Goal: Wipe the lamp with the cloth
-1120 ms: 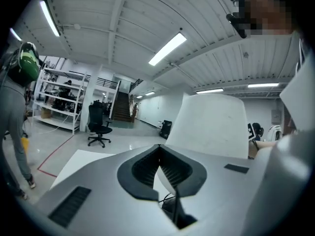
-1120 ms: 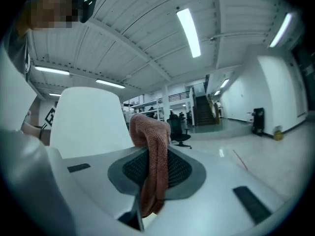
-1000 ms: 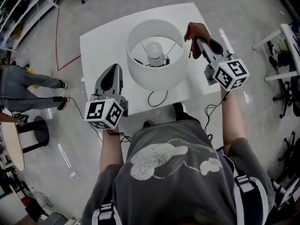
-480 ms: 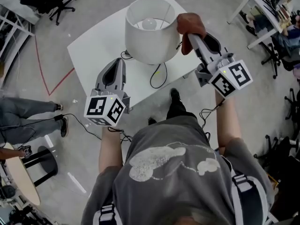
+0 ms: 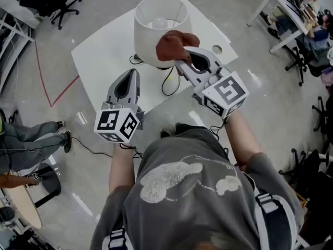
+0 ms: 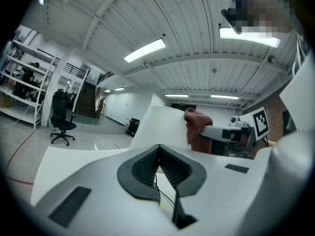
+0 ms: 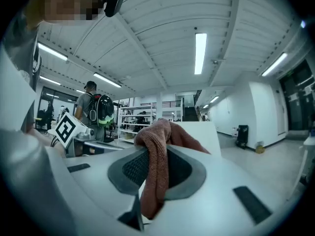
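At the smooth white drum lampshade (image 5: 151, 22), right claw (image 5: 181, 62) pinches nubby brown cloth (image 5: 174, 45); left claw (image 5: 131, 73) closed.

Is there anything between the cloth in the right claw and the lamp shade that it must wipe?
Nothing visible does. The cloth, clamped in the right claw, appears to lie directly against the outer wall of the lamp shade, on the side nearer the person.
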{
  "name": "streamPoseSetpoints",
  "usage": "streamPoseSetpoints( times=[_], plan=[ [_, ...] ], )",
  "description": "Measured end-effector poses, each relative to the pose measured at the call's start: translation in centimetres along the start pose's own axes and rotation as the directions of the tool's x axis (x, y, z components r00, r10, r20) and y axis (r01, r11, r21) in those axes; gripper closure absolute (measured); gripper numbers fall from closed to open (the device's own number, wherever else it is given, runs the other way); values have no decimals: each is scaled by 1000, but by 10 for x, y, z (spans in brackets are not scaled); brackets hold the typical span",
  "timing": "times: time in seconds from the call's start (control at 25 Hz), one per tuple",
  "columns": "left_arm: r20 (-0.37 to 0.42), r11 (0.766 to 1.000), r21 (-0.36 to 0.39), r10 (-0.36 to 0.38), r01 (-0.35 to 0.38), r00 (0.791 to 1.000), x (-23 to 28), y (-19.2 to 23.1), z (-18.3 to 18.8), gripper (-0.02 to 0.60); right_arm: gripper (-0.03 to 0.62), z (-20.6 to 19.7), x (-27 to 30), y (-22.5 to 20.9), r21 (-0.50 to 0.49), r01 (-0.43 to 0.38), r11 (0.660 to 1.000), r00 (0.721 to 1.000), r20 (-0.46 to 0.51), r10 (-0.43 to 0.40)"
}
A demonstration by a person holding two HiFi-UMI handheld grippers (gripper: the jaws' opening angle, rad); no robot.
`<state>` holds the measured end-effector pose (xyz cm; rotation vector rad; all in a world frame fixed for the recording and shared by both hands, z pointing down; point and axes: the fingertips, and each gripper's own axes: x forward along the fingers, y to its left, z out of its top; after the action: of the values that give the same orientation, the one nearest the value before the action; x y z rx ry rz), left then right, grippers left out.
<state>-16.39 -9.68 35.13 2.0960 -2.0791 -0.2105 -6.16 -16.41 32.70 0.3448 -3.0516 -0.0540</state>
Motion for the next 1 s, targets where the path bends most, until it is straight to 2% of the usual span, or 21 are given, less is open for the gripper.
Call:
streamPoseSetpoints(
  times=[0.28,0.56,0.76,1.0],
  plan=[
    [-36,998,1,56,-56,998,4,-3,-9,574,536,-57,2,6,98,-71,993,993,-86,79],
    [-80,989,-13,145,-146,986,2,-4,-22,574,536,-109,-9,18,192,-106,976,972,-185,142],
    [-81,985,7,175,-175,981,13,-25,-27,574,536,-109,-28,10,196,-167,966,963,-179,202],
    [-65,980,-6,197,-197,978,-8,-1,-21,575,536,-69,-14,41,154,-238,959,961,-106,255]
  ],
)
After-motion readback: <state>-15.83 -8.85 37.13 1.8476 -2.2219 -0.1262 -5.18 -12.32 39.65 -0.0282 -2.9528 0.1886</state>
